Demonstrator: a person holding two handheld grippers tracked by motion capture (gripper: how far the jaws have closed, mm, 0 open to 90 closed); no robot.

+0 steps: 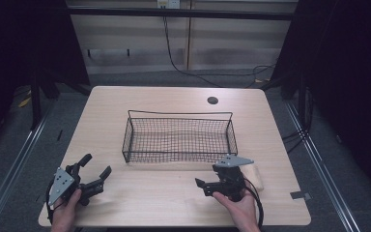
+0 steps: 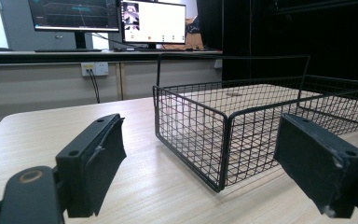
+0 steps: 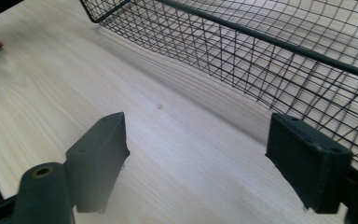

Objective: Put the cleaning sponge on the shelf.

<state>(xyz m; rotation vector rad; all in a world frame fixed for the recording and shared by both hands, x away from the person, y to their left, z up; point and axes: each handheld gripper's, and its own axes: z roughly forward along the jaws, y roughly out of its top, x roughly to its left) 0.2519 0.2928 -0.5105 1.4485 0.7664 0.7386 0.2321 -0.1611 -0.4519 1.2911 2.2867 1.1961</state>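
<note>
A black wire basket [image 1: 178,137] stands empty in the middle of the wooden table [image 1: 174,198]. My left gripper [image 1: 98,163] is held at the near left corner, open, nothing between its jaws, aimed at the basket's left end. In the left gripper view the basket's corner [image 2: 223,140] stands just beyond the spread jaws of the left gripper [image 2: 205,154]. My right gripper [image 1: 207,175] is near the front right, pointing left, open and empty. In the right gripper view its jaws [image 3: 196,149] hover over bare wood beside the basket's near wall [image 3: 261,51].
A pale beige folded thing [image 1: 255,175] lies on the table just right of the right gripper, partly hidden by it. A round cable hole [image 1: 212,100] sits at the table's far side. A grey tape strip [image 1: 300,195] marks the near right corner. Monitors [image 2: 154,21] stand beyond.
</note>
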